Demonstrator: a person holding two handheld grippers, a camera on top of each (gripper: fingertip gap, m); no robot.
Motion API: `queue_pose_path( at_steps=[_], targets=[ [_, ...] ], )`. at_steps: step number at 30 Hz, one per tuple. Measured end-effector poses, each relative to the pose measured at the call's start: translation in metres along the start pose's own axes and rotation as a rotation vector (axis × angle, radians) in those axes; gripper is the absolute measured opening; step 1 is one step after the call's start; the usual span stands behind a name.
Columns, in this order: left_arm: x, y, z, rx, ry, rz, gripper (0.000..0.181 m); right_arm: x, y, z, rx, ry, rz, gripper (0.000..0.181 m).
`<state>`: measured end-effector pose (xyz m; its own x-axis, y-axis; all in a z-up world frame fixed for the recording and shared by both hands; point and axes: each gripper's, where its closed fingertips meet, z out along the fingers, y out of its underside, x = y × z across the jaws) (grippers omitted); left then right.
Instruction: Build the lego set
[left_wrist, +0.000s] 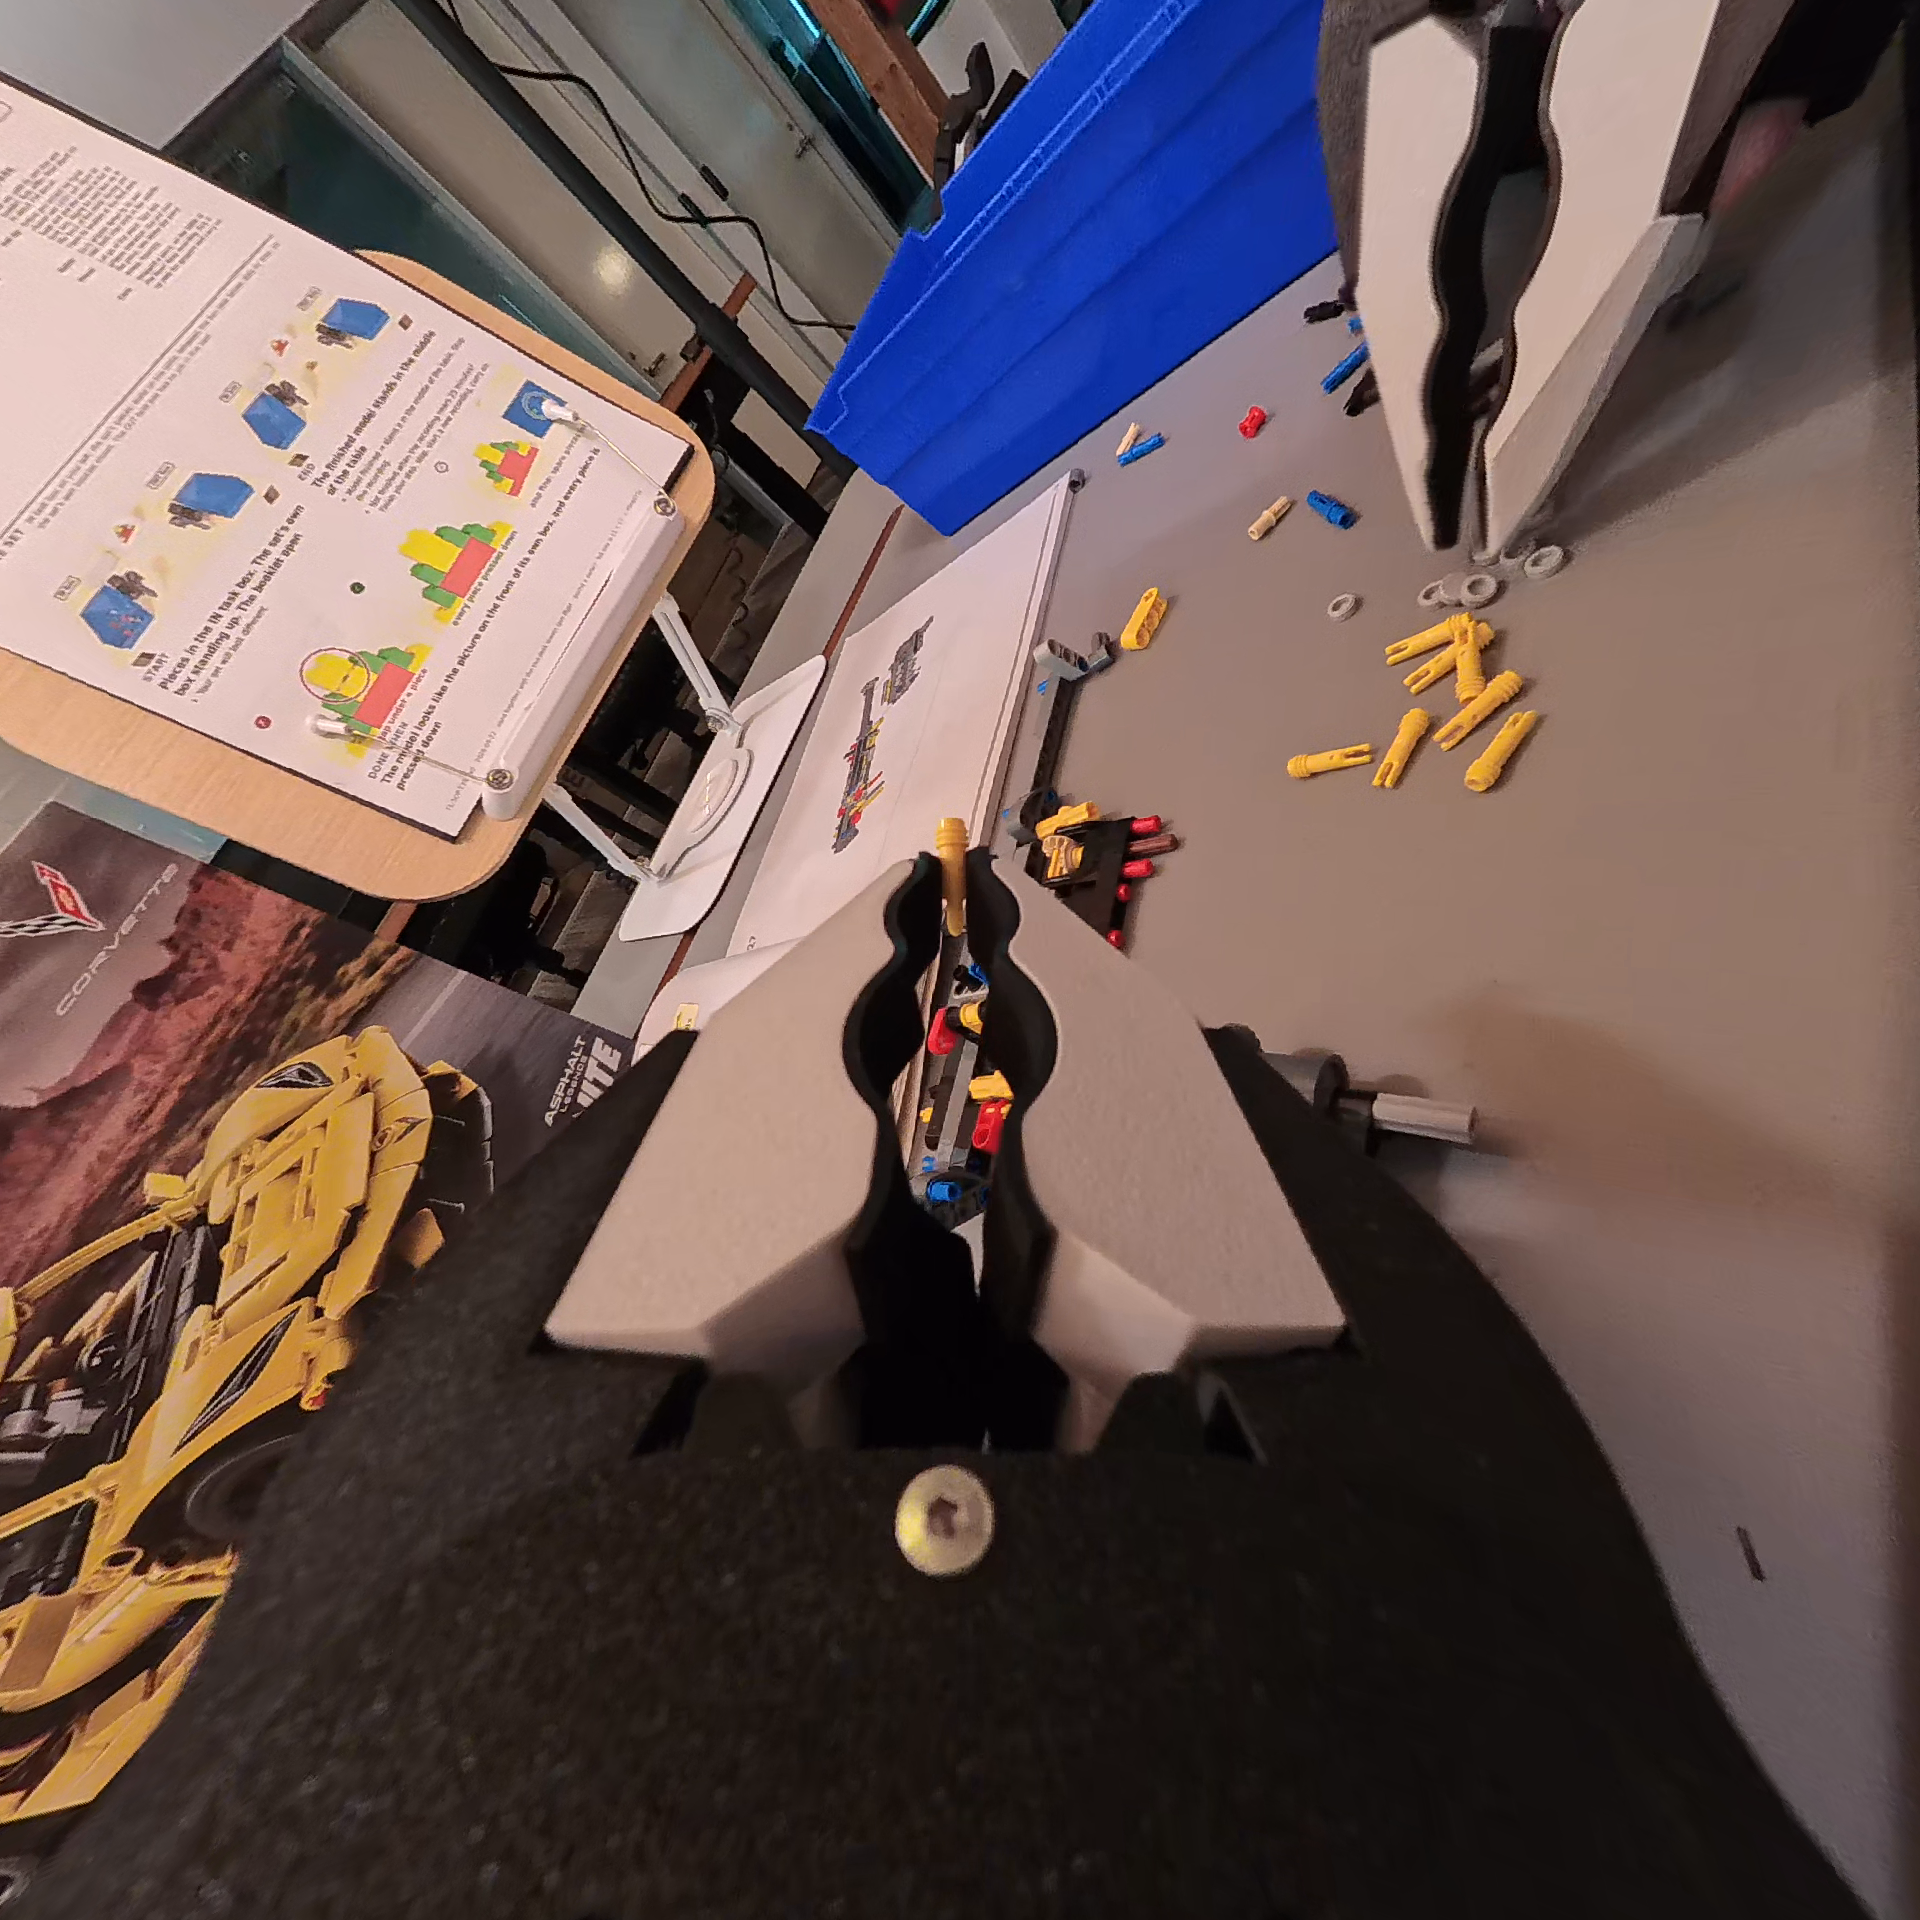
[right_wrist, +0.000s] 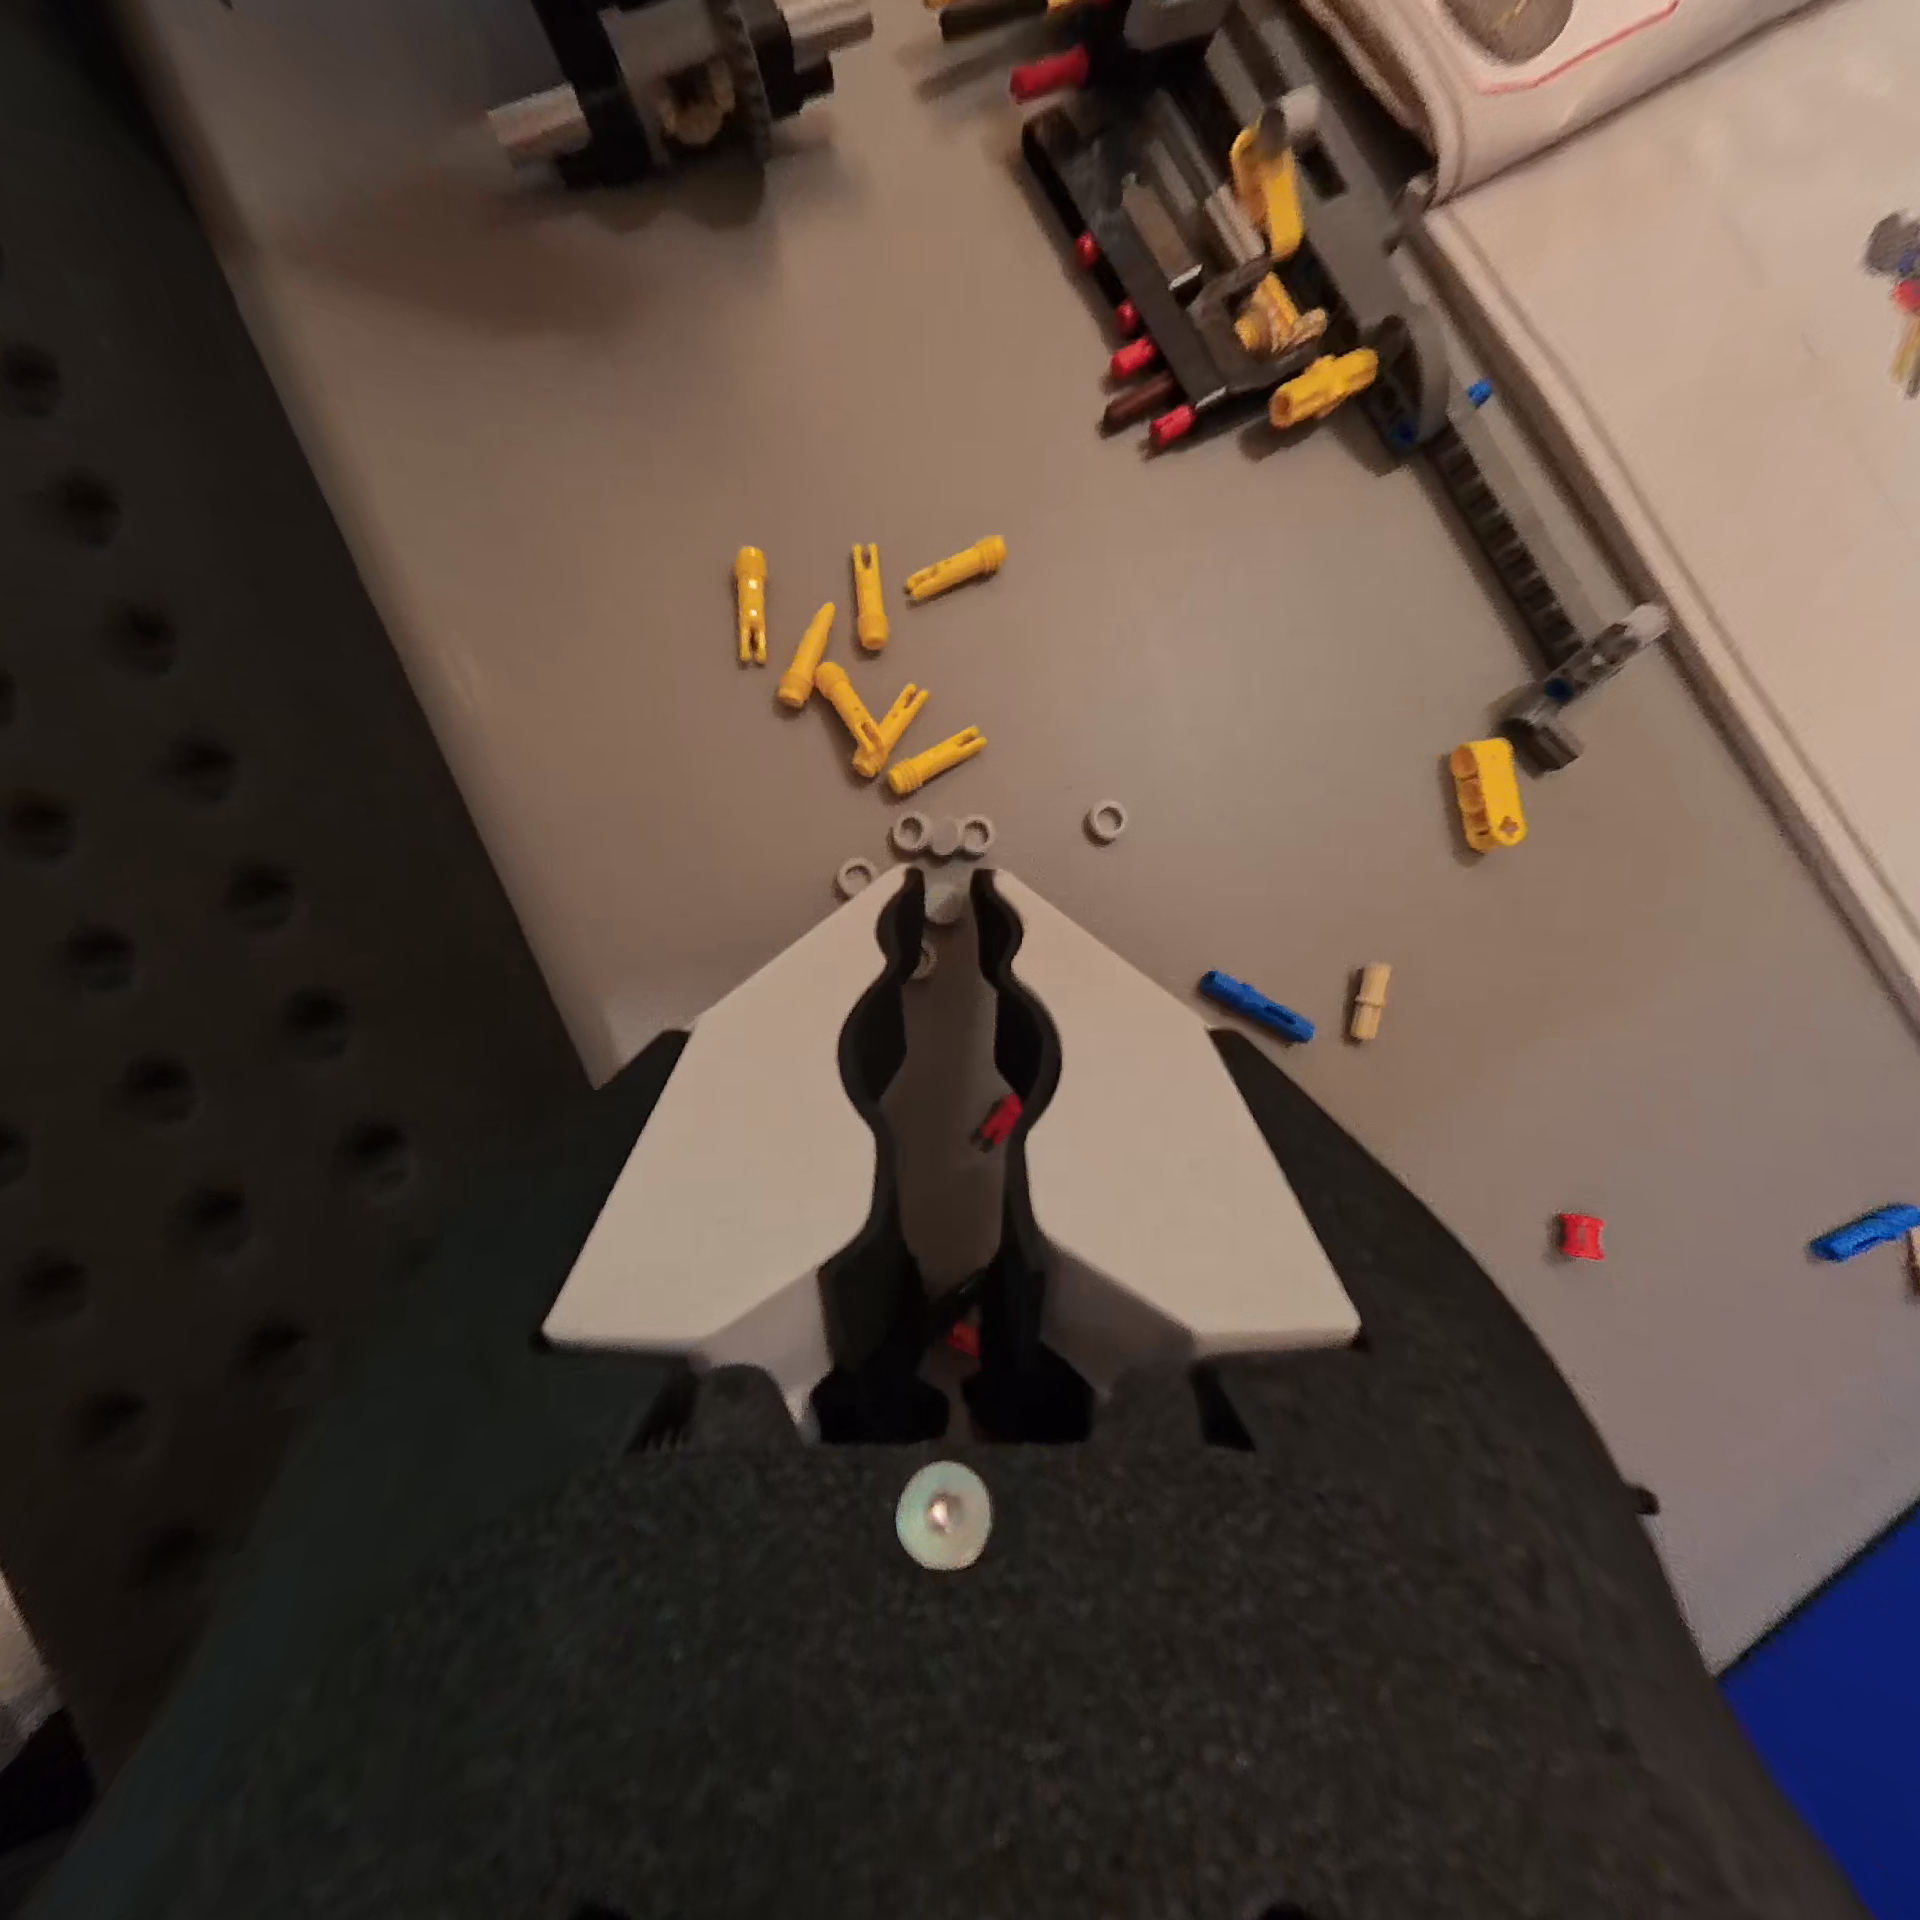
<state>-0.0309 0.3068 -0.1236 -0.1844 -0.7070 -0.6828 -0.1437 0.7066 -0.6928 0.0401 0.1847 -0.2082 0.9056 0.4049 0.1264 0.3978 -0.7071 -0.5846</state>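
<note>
Left gripper (left_wrist: 951, 868) clamped on yellow pin (left_wrist: 952, 871), pin tip poking past jaws. Just beyond tips: chassis (left_wrist: 1091, 862) w/ red pegs, then booklet (left_wrist: 935, 707). Right of jaws, farther: yellow pins (left_wrist: 1444, 707), grey rings (left_wrist: 1475, 587), right gripper (left_wrist: 1455, 530) tips down by them. Only in left view: box (left_wrist: 208, 1247), instruction stand (left_wrist: 312, 499), blue bin (left_wrist: 1091, 260).

Right gripper (right_wrist: 943, 883) nearly shut round small grey piece (right_wrist: 943, 896) at tips; firm grip or not, can't tell. Just ahead: grey rings (right_wrist: 940, 831), then yellow pins (right_wrist: 862, 655). Right of jaws: blue pin (right_wrist: 1255, 1006), tan pin (right_wrist: 1368, 1001). Only here: gear assembly (right_wrist: 675, 83) far ahead, red bush (right_wrist: 1579, 1236) at right.
</note>
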Motion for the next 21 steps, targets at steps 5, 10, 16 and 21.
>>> queue_pose_path(
  at_steps=[5,10,16,21],
  targets=[
    [0.001,0.000,0.000,0.000,0.002,0.008,0.003,-0.002,0.004,-0.001,-0.006,-0.022,0.023,0.008],
    [0.001,0.000,0.000,0.001,0.001,0.006,0.003,0.003,0.007,-0.004,0.001,-0.028,0.047,0.008],
    [0.001,0.000,0.000,-0.002,0.003,0.011,0.003,0.006,0.006,-0.007,0.020,-0.028,0.066,0.010],
    [0.001,0.000,0.000,-0.001,0.004,0.009,0.003,0.004,0.004,-0.002,0.024,-0.039,0.075,0.012]
  ],
)
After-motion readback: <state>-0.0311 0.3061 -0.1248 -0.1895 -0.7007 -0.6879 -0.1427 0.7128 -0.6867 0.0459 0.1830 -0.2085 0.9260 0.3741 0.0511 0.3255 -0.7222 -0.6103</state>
